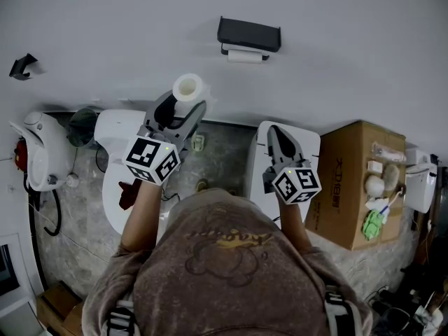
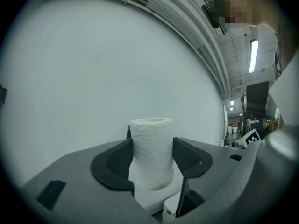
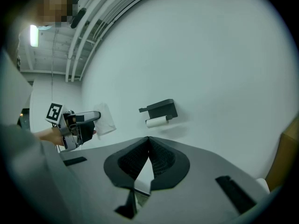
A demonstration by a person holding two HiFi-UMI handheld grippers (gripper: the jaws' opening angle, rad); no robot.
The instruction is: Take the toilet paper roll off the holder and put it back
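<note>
My left gripper (image 1: 183, 109) is shut on a white toilet paper roll (image 1: 189, 87), held upright in front of the white wall. In the left gripper view the roll (image 2: 151, 148) stands between the two black pads (image 2: 117, 161), which press on its sides. The black wall holder (image 1: 249, 34) is up and to the right of it, with a white roll (image 1: 245, 57) hanging under it. My right gripper (image 1: 274, 134) is lower right, shut, with nothing in it. Its view shows the holder (image 3: 161, 108), the hanging roll (image 3: 156, 121) and the left gripper (image 3: 79, 124) with the held roll (image 3: 105, 118).
A white toilet (image 1: 119, 166) is below the left gripper and a white cistern lid (image 1: 308, 140) is under the right one. A cardboard box (image 1: 353, 180) with small items stands at the right. A white appliance (image 1: 42, 149) is at the left, a black hook (image 1: 24, 65) on the wall.
</note>
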